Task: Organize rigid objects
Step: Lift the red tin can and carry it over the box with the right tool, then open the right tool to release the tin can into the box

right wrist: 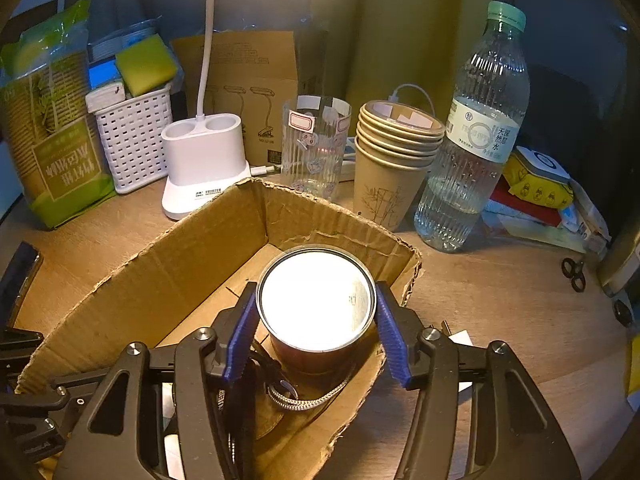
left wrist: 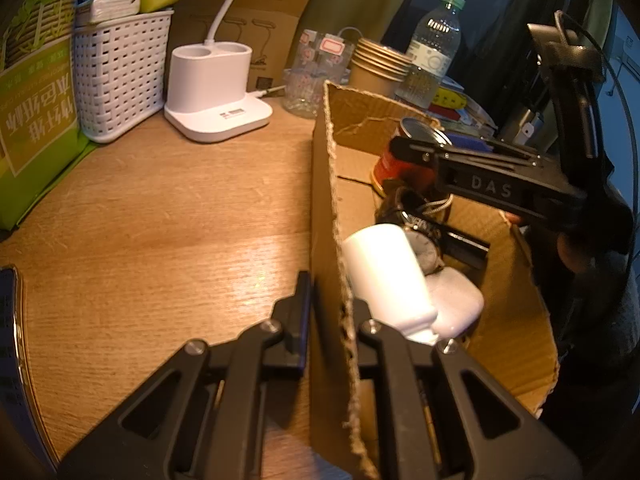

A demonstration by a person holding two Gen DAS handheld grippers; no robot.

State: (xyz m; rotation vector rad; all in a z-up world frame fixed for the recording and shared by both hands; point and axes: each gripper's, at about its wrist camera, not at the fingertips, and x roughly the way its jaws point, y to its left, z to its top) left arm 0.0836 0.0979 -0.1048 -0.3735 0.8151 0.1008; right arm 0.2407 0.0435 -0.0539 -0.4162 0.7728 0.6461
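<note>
A shallow cardboard box (left wrist: 324,184) stands on the wooden desk; it also shows in the right wrist view (right wrist: 168,264). My left gripper (left wrist: 330,312) is shut on the box's near wall. Inside lie a white bottle (left wrist: 384,272), a white case (left wrist: 456,300), a wristwatch (left wrist: 424,248) and a braided cord (right wrist: 316,400). A red can with a shiny lid (right wrist: 316,292) stands upright in the box; it also shows in the left wrist view (left wrist: 400,156). My right gripper (right wrist: 316,332) has its blue pads against both sides of the can.
At the back stand a white lamp base (right wrist: 204,164), a white basket (right wrist: 132,140), a clear glass (right wrist: 312,144), stacked paper cups (right wrist: 392,156), a water bottle (right wrist: 476,132) and a green pack (right wrist: 52,128). A phone (left wrist: 12,352) lies at the left edge.
</note>
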